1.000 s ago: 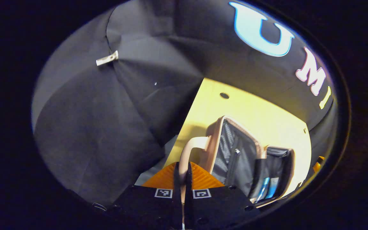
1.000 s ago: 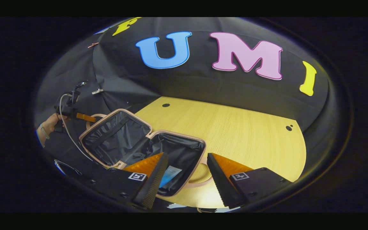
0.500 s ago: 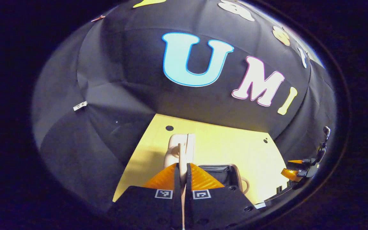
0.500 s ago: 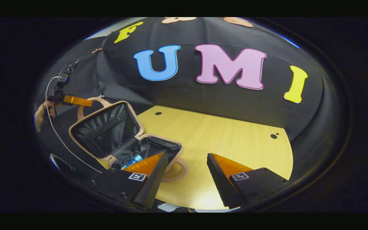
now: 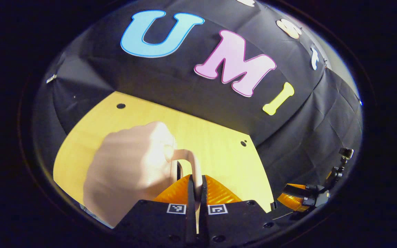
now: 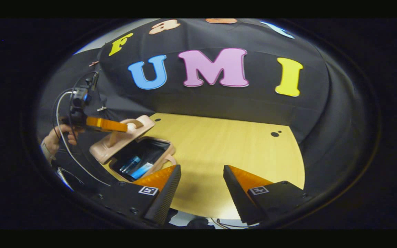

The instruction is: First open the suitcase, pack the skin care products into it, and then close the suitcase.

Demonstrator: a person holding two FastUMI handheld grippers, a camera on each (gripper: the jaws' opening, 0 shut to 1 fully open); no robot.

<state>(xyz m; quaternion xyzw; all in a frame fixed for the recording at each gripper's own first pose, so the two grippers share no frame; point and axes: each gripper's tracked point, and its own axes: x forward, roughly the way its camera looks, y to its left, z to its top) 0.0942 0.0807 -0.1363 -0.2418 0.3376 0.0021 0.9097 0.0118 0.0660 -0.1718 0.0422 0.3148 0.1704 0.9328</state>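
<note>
In the left gripper view my left gripper (image 5: 196, 182) is shut on the pink handle (image 5: 194, 164) of the suitcase lid (image 5: 129, 165), whose smooth outer shell faces me. The right gripper view shows the pink suitcase (image 6: 165, 159) at the table's left, its lid (image 6: 115, 143) tilted partway down over the base. The left gripper (image 6: 122, 127) holds the lid handle (image 6: 134, 123) there. Blue skin care products (image 6: 136, 166) lie inside the base. My right gripper (image 6: 202, 179) stands open over bare table, just right of the suitcase, with nothing between its fingers.
The suitcase rests on a light wooden table (image 6: 226, 144) with small dark holes near its far edge. A hand (image 6: 59, 136) holds the left gripper, with a cable hanging from it. The right gripper (image 5: 296, 199) appears low at the right in the left gripper view.
The left gripper has swung the lid by its handle from lying open, up and over toward the base. The right gripper stayed open and drew back to the right of the suitcase.
</note>
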